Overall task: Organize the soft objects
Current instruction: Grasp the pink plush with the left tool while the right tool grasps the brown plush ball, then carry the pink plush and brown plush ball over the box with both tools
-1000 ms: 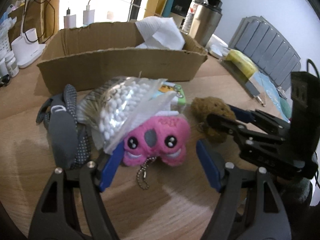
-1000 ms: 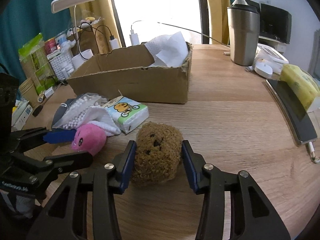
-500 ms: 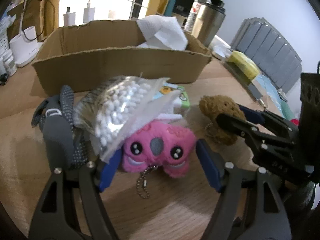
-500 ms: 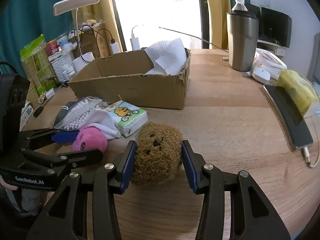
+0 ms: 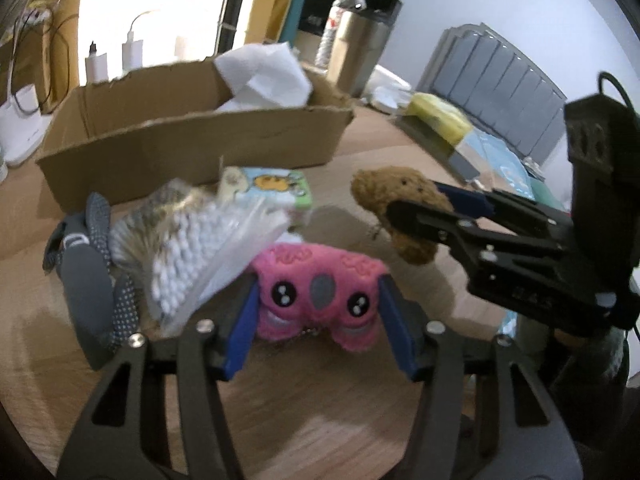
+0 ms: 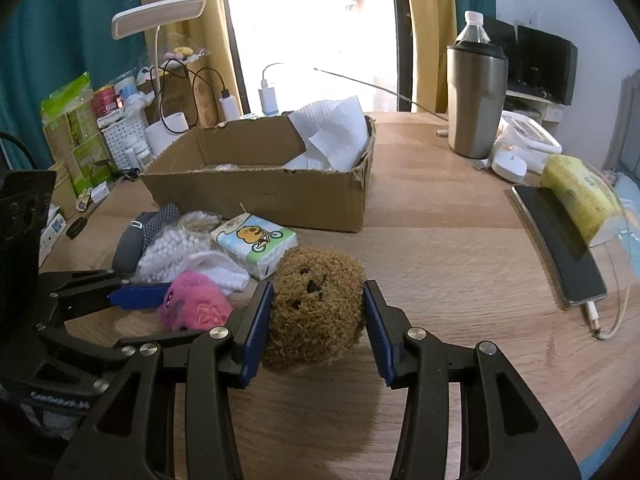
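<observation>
My left gripper (image 5: 318, 322) is shut on a pink plush toy (image 5: 318, 296) and holds it above the wooden table. My right gripper (image 6: 318, 326) is shut on a brown curly plush (image 6: 316, 306) and holds it off the table; it also shows in the left wrist view (image 5: 404, 208). The pink plush also shows in the right wrist view (image 6: 192, 306). An open cardboard box (image 6: 260, 188) with white paper (image 6: 332, 132) in it stands behind. A tissue pack (image 6: 256, 242), a bag of white cotton pieces (image 5: 192, 256) and a grey dotted cloth (image 5: 92, 276) lie in front of the box.
A steel tumbler (image 6: 476, 104) and a water bottle stand at the back right. A phone (image 6: 560, 236) with a cable and a yellow pack (image 6: 580, 196) lie at the right. A desk lamp (image 6: 156, 20), chargers and small containers crowd the back left.
My left gripper has closed on the pink plush and lifted it. My right gripper has risen with the brown plush in it.
</observation>
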Demonstrator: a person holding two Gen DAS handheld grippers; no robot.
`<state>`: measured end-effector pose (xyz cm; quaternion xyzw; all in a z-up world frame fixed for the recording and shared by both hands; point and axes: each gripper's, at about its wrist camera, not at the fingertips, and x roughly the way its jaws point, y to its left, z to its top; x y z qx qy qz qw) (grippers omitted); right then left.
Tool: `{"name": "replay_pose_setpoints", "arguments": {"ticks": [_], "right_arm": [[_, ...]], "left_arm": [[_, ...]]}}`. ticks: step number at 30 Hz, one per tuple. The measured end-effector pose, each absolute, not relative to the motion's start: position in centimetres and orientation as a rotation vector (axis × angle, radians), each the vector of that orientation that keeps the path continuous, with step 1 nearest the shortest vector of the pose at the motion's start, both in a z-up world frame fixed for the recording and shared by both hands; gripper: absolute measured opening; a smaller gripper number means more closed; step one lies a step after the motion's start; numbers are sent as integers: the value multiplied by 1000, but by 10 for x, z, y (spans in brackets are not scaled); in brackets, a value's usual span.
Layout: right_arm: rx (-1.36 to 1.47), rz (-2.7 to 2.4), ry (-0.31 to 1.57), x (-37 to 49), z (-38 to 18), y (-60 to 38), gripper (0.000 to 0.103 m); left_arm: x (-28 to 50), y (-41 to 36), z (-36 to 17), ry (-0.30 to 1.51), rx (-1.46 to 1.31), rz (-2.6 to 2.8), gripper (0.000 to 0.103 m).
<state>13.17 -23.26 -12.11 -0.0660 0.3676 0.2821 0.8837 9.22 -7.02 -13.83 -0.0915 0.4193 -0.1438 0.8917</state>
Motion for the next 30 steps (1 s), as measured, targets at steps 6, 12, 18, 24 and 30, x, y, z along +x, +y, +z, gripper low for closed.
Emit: {"name": "replay_pose_setpoints", "arguments": {"ticks": [6,12,18,24,30], "right_arm": [[-142,572,742,128,-111,-236,48],[-143,557,715,124,-100,-240,48],[-147,549,687,123,-88,-240,48],[-154,550,668,127,-78,-235,48],[-167,561,650,133,-68,-224,48]], "left_arm": [[84,-75,-122,824,-166,-323,59],[75,-76,-102,754,-165,-358,59],[71,-69,-86,710,-159,-351,59],[68,-54,-71,663,-165,-326,59],[70,-37,-63,631,-179,-296,59]]}}
